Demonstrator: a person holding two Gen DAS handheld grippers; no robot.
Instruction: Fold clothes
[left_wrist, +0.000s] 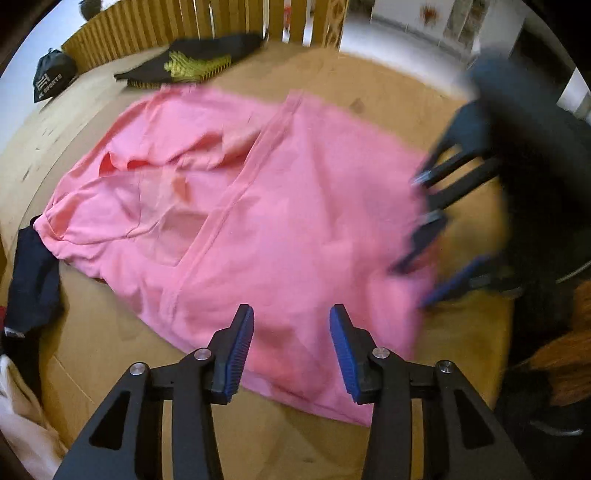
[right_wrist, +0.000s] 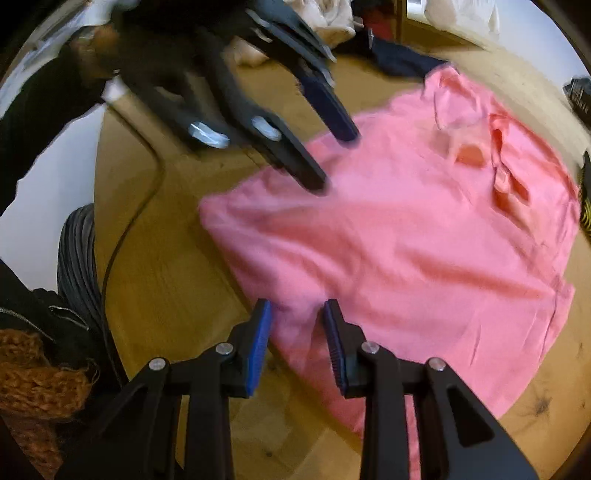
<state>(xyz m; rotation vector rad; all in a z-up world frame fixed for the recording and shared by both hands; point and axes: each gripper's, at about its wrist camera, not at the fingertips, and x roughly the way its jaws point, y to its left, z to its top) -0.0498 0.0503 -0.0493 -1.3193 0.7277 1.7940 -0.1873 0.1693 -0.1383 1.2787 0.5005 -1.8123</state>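
Both tongs — left gripper (left_wrist: 291, 314), right gripper (right_wrist: 297, 308) — gape empty over the pink shirt's (left_wrist: 295, 206) near hem; I'd pinch both corners evenly.

Matt pink cloth garment (left_wrist: 280, 206) on smooth wooden table (left_wrist: 388, 85).

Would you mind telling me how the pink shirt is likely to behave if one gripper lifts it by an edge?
The pink shirt will probably drape limply, since it lies creased and flat on the wooden table. It looks thin, so likely light. Its loose folded layers may slide apart.
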